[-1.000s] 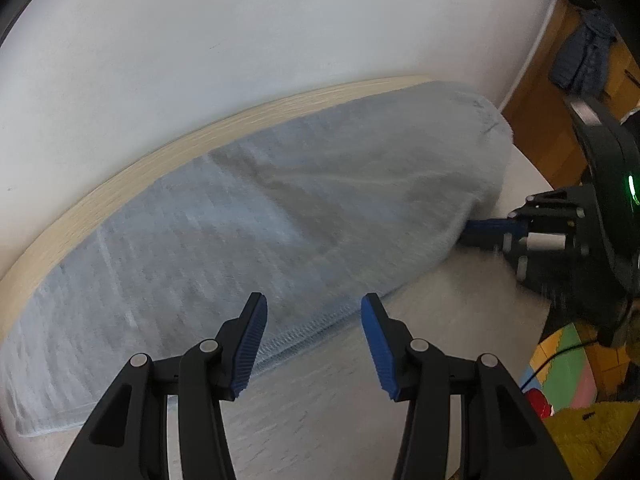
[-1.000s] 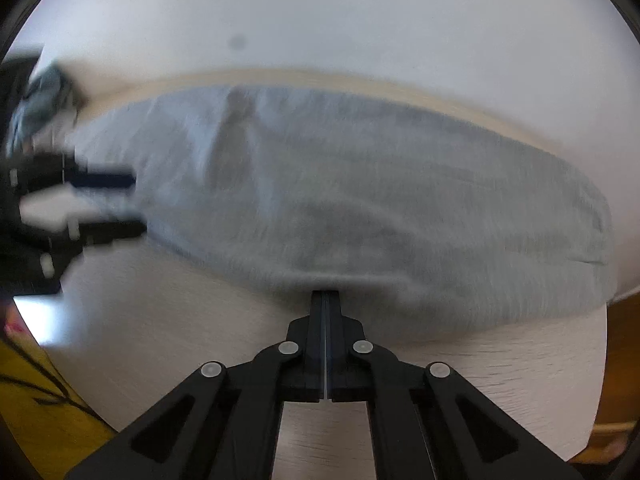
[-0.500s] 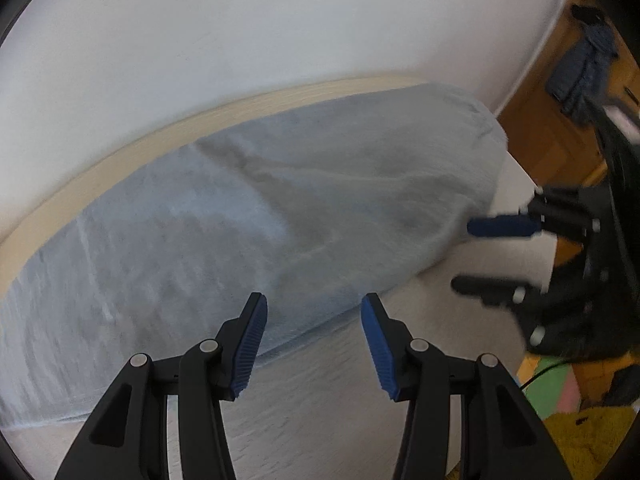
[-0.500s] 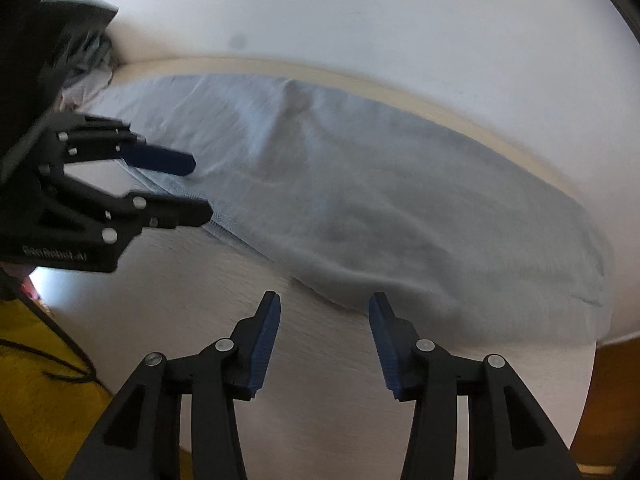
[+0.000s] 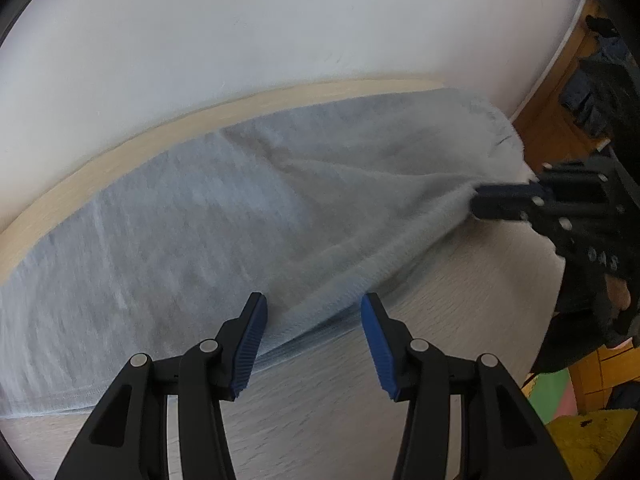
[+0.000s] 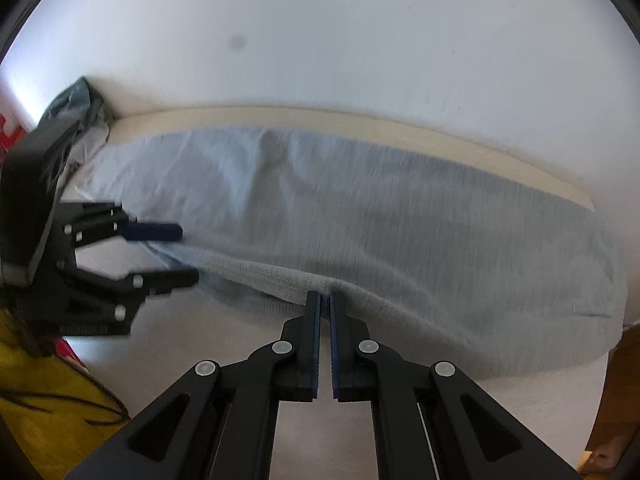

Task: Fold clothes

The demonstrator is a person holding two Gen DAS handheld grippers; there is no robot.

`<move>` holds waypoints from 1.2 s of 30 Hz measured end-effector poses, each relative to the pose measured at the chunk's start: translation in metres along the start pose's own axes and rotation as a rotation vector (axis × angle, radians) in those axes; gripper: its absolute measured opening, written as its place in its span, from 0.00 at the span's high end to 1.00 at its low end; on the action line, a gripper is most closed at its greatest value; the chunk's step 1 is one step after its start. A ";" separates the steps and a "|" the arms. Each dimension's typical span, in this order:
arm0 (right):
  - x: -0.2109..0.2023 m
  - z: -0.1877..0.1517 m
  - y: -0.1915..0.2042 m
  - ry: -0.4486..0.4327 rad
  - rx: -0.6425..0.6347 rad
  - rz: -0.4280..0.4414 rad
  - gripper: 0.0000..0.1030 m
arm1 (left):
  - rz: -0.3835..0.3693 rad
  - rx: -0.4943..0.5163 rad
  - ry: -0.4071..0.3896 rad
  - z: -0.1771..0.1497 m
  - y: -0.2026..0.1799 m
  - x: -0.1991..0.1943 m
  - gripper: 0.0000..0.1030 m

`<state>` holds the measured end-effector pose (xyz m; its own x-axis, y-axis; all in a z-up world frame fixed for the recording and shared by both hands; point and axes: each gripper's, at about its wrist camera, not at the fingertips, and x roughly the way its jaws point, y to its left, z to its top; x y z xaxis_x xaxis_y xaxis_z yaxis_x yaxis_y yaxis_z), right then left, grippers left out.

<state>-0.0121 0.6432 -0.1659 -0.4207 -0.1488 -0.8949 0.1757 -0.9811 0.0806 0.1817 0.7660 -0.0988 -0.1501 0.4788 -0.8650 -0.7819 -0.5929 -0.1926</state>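
Garment [image 6: 360,216], one, two grippers, right gripper [image 6: 324,300] pinching hem, left gripper [image 5: 312,320] agape

Light grey-blue garment [image 5: 224,216] flat, near edge lifted.

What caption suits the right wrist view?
Right gripper pinches the grey cloth's near edge; left gripper waits open.

Domestic room, probably a living area. Pale wood-grain table [image 5: 460,292] against plain white wall [image 5: 280,20]. Wooden floor [image 5: 548,120], dark garments heaped [image 5: 588,104] at far side. Coloured foam play mat [image 5: 554,394] below, blurred. Yellow fabric [image 6: 44,408] beside table.
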 end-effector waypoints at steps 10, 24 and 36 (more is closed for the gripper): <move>0.017 0.032 -0.026 0.083 0.047 0.121 0.95 | -0.297 0.209 -0.001 0.018 -0.069 0.015 0.56; 0.037 0.055 -0.080 0.176 0.029 0.149 0.95 | -0.382 0.109 0.019 0.070 -0.101 0.078 0.57; 0.010 0.015 -0.119 0.084 0.098 0.084 0.94 | -0.409 -0.123 -0.031 0.115 -0.081 0.073 0.55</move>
<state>-0.0511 0.7569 -0.1779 -0.3313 -0.2237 -0.9166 0.1179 -0.9737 0.1950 0.1644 0.9229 -0.0932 0.1376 0.7088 -0.6919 -0.7031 -0.4221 -0.5723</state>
